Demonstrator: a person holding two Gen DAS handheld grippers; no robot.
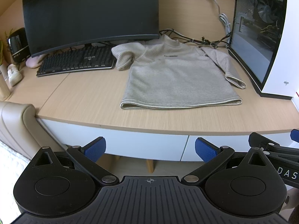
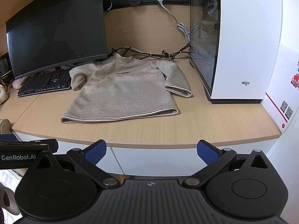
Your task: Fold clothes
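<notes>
Striped shirt (image 1: 173, 74) is laid flat on the wooden desk (image 1: 84, 97), front side up, with its hem toward the near edge and its high collar toward the far side. Its left sleeve is bunched beside the black keyboard (image 1: 76, 61); its right sleeve is stretched toward the white computer case (image 1: 276, 43). A curved monitor (image 1: 89, 13) is seen behind the keyboard, and dark cables (image 1: 194, 40) are strewn just beyond the collar. A white power cord (image 1: 222, 16) is plugged into the wall strip at the far side.

The left gripper (image 1: 150, 148) is held in front of the desk's near edge, well apart from the shirt, its blue-padded jaws spread wide with nothing between them. The right gripper (image 2: 151, 150) is likewise held short of the desk, jaws spread wide and nothing gripped. The two tools are seen side by side, each visible at the edge of the other's view.
</notes>
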